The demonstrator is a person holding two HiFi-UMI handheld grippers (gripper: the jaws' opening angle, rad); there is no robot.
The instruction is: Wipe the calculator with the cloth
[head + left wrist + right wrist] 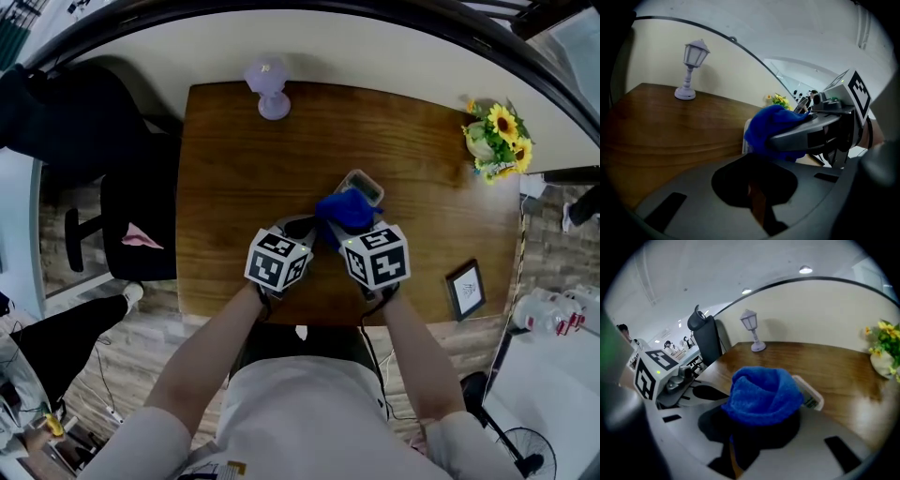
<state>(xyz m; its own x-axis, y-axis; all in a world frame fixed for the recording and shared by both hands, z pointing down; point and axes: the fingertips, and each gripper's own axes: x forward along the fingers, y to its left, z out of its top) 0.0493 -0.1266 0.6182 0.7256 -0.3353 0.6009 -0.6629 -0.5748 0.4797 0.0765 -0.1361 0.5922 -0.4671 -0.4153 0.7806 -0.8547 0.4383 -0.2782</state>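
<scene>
Head view: the calculator [364, 186] lies on the table [225, 178], well apart from the lamp [269, 89], nearer the person and to its right. The blue cloth [345, 210] is bunched over its near end. The right tongs [349, 232] grip that cloth, while the left tongs [300, 227], also nearer the person than the lamp, sit just beside it, drawn narrow and empty.

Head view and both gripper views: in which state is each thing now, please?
cloth: bunched up, clamped in the right gripper, over the calculator.
calculator: flat on the table, partly covered by the cloth.
right gripper: shut on the cloth.
left gripper: jaws together, empty.
lamp: upright, unlit.
flowers: standing upright.
</scene>
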